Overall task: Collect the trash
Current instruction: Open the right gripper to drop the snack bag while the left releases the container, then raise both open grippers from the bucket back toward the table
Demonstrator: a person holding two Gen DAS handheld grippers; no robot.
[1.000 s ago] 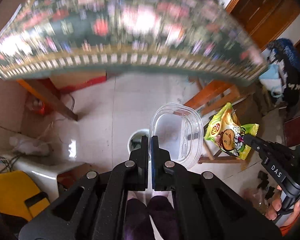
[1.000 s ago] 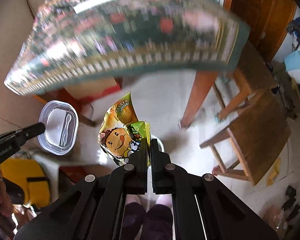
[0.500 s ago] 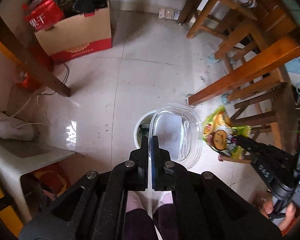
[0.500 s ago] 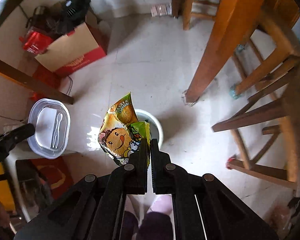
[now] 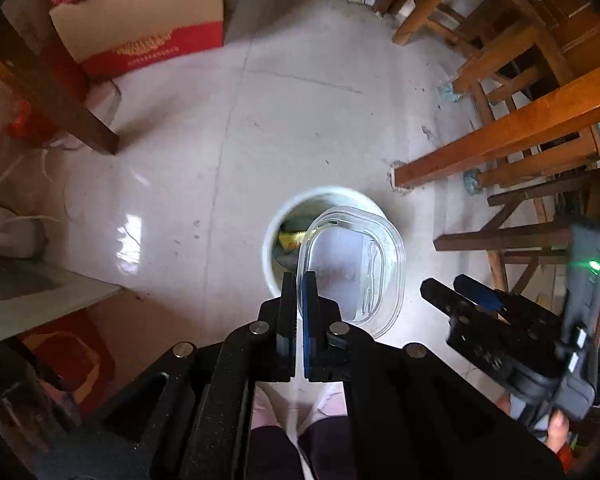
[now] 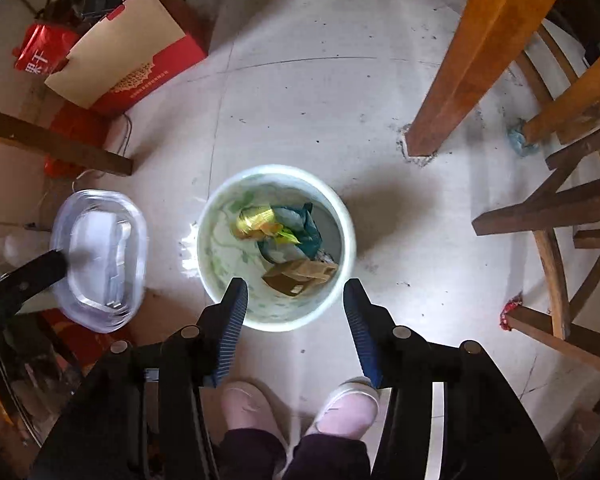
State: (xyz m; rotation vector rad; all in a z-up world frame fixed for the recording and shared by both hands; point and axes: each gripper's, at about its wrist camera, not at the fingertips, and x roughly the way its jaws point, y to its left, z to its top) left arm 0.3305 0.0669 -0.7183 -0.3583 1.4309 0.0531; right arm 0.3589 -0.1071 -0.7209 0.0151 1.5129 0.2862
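Observation:
A white trash bin (image 6: pixel 276 312) stands on the floor below both grippers. My left gripper (image 5: pixel 299 280) is shut on the rim of a clear plastic food container (image 5: pixel 356 268) with a plastic spoon inside, held above the bin (image 5: pixel 272 240). The same container (image 6: pixel 100 260) shows at the left of the right wrist view. My right gripper (image 6: pixel 296 294) hangs over the bin with its jaws opening and nothing between them. The yellow snack bag (image 6: pixel 260 222) lies inside the bin with other wrappers and a brown carton (image 6: pixel 300 278).
Wooden table legs (image 6: pixel 472 60) and chair frames (image 6: pixel 560 220) stand close on the right. A red-and-tan cardboard box (image 6: pixel 128 48) sits at the back left, and a dark wooden leg (image 5: pixel 56 92) slants down on the left. The person's pink slippers (image 6: pixel 300 408) stand just behind the bin.
Both grippers have sunk from table height down toward the bin. The right gripper's jaws have parted and the snack bag has dropped into the bin. The left still holds the container.

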